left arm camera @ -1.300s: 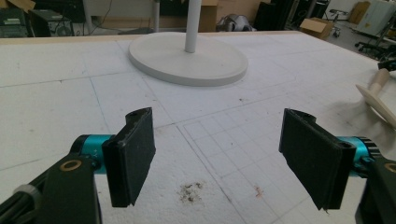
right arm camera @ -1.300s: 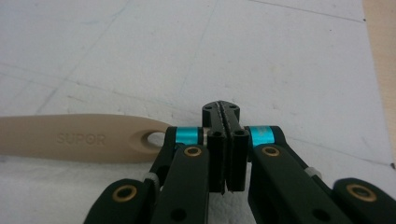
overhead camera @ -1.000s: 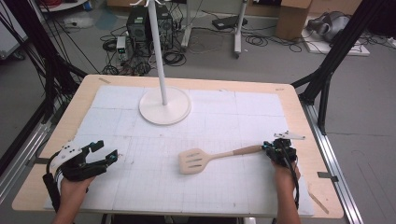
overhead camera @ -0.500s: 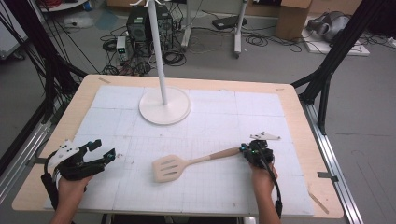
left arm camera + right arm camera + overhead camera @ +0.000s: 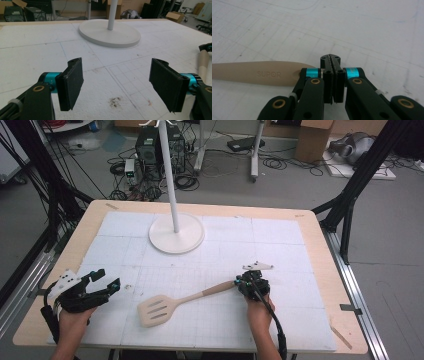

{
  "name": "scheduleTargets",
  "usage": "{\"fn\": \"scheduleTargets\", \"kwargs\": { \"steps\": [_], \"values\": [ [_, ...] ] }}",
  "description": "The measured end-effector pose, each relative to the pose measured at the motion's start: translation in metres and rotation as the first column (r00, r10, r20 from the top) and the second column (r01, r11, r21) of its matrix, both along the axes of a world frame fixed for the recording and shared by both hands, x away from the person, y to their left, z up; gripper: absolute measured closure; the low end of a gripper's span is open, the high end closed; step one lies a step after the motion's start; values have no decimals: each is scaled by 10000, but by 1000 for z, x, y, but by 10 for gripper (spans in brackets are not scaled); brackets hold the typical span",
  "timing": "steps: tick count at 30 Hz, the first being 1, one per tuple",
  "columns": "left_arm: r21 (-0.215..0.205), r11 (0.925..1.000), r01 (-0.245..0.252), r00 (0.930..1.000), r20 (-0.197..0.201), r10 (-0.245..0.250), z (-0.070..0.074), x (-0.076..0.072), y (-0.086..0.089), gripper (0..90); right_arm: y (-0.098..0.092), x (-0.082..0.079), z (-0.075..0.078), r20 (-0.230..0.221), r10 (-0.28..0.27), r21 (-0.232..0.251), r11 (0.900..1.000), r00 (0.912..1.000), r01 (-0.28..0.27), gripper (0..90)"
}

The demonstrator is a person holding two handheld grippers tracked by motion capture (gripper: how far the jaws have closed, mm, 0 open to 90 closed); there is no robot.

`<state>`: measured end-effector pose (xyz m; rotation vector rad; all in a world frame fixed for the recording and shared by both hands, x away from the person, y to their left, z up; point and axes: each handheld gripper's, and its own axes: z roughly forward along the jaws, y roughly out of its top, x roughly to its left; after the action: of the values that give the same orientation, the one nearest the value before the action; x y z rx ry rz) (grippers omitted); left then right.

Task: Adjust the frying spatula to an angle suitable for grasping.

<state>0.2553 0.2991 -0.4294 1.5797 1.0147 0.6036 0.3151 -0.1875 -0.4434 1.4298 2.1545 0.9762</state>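
**Right fingers pinched together at the spatula's handle end, left fingers apart**

From the high view, your right gripper sits at the end of the spatula handle on the white-matted worktop. The spatula lies flat, its slotted blade toward your left, near the front edge, and its handle slanting up to the right gripper. Your left gripper rests at the front left corner, well apart from the blade, fingers spread with nothing between them. The white stand is at the back, its pole rising out of the top.

In the left gripper view, your two fingers stand wide apart over bare mat with a brown stain between them. The stand's round base is ahead; the handle end shows at the right edge.

In the right gripper view, your fingers are pressed together. The handle, stamped SUPOR, runs off to the left, its tip tucked behind the left finger's link. Whether the pads pinch it you cannot tell from here.
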Motion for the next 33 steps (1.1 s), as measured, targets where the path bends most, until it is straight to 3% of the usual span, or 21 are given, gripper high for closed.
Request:
{"fn": "scheduleTargets", "kwargs": {
  "steps": [8,15,17,19,23,26,29,33],
  "values": [
    [11,10000,-9,10000,5,9,0,0,1,275,18,-2,-1,-50,222,162,9996,9997,-221,896],
    [-9,10000,-13,10000,9,13,0,0,1,276,22,-4,0,-24,340,41,9994,9994,-340,892],
    [-31,10000,-48,10000,27,49,0,0,2,276,20,-4,1,-40,330,-3,9995,9994,-330,841],
    [-7,10000,-33,10000,13,33,0,0,2,275,14,-9,8,343,311,-65,9995,9989,-309,831],
    [-62,10000,-28,10000,32,28,0,0,2,275,9,-15,14,652,393,5,9992,9971,-394,812],
    [-68,10000,-51,10000,33,51,0,0,3,276,10,-24,17,980,1075,391,9930,9894,-1118,809],
    [-65,10000,-11,10000,39,12,1,-1,3,276,18,-31,14,1115,1563,342,9864,9814,-1610,828],
    [-123,9999,31,10000,57,-30,1,-2,4,290,8,-33,15,1304,1450,220,9886,9808,-1491,698]
  ]
}}
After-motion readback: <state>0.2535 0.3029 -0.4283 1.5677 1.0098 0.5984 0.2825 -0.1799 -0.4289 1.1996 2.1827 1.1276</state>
